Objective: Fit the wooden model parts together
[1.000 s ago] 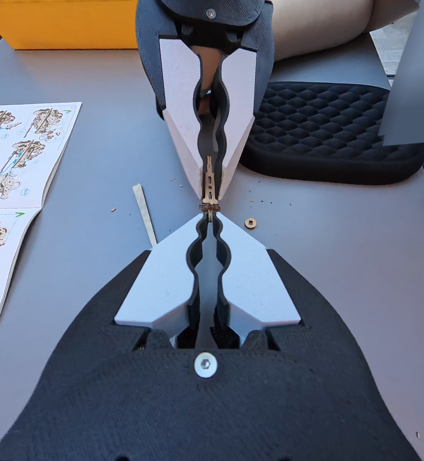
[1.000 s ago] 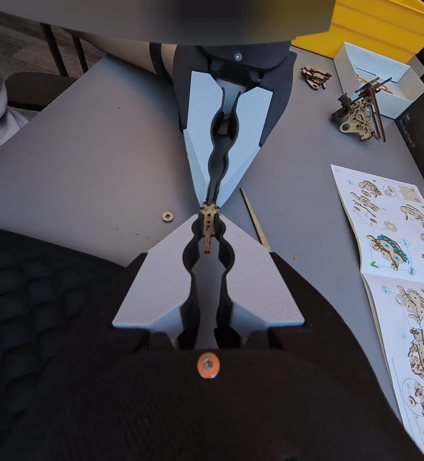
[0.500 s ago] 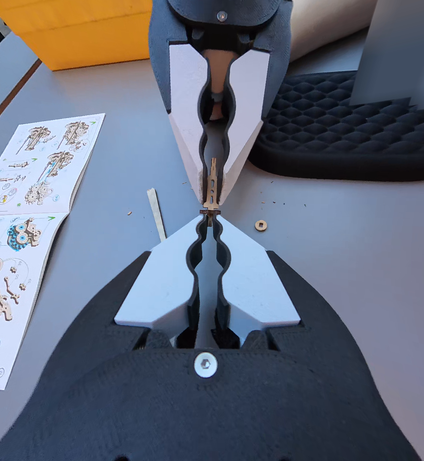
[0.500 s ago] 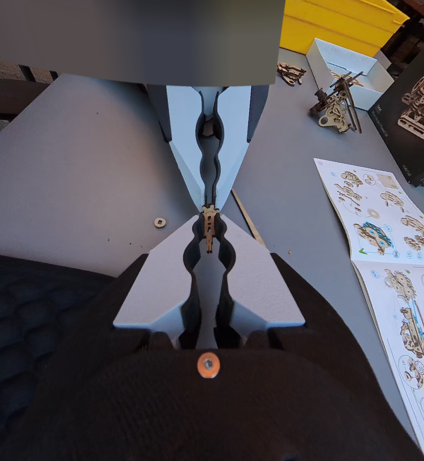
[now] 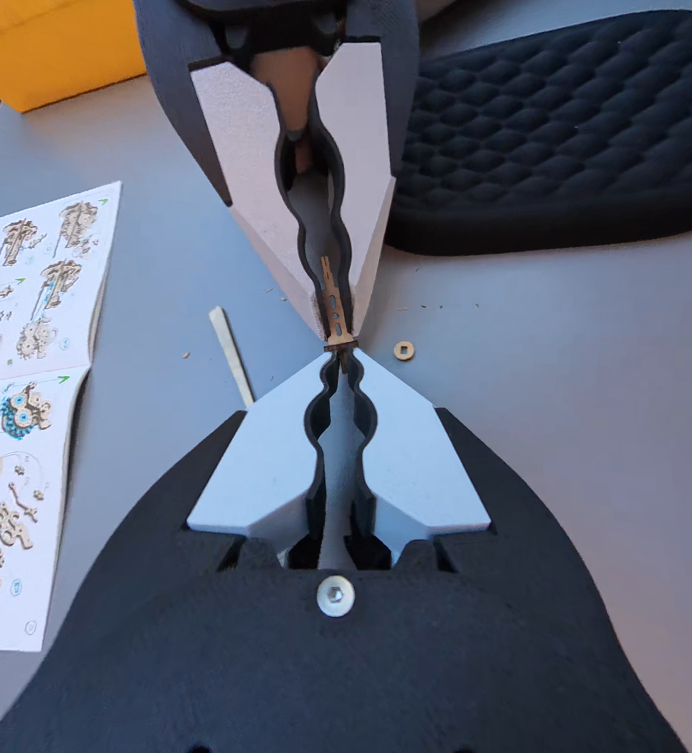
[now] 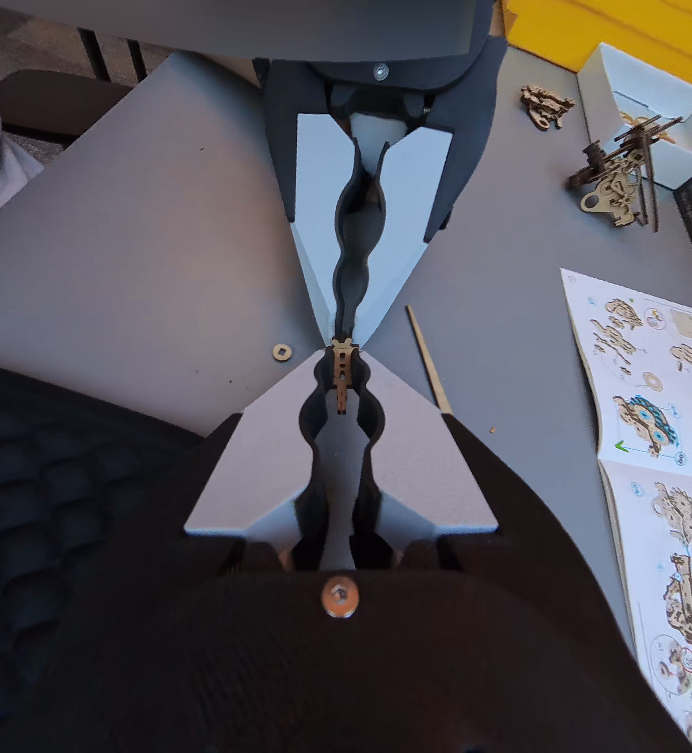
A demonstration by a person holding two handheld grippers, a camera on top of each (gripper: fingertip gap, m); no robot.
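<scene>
The two grippers meet tip to tip above the grey table [image 5: 539, 407]. The right gripper [image 6: 342, 358] is closed tight on a slim pale wooden strip with small cut-out holes [image 6: 341, 377], whose tail runs back between its jaws toward the camera. The left gripper [image 5: 342, 360], seen from its own camera, is nearly closed, its tips pinching the dark stub end of that same assembly just under a tiny dark wooden cross-piece [image 5: 340, 347] that sits square across the strip.

Compared with a second ago, the cross-piece looks flatter and tighter against the strip's shoulder, and both grippers have tilted and swung a little over the table while keeping their grip. The small parts look seated, or very nearly so, though the joint is too small to be sure.

Off to one side of the tips a small round wooden washer with a square hole [image 5: 403, 349] lies loose, and on the other side a thin flat wooden stick [image 5: 230, 352]. An open white instruction booklet [image 5: 30, 366] lies farther off, beyond the stick. The washer may well be the next part to fit.
</scene>
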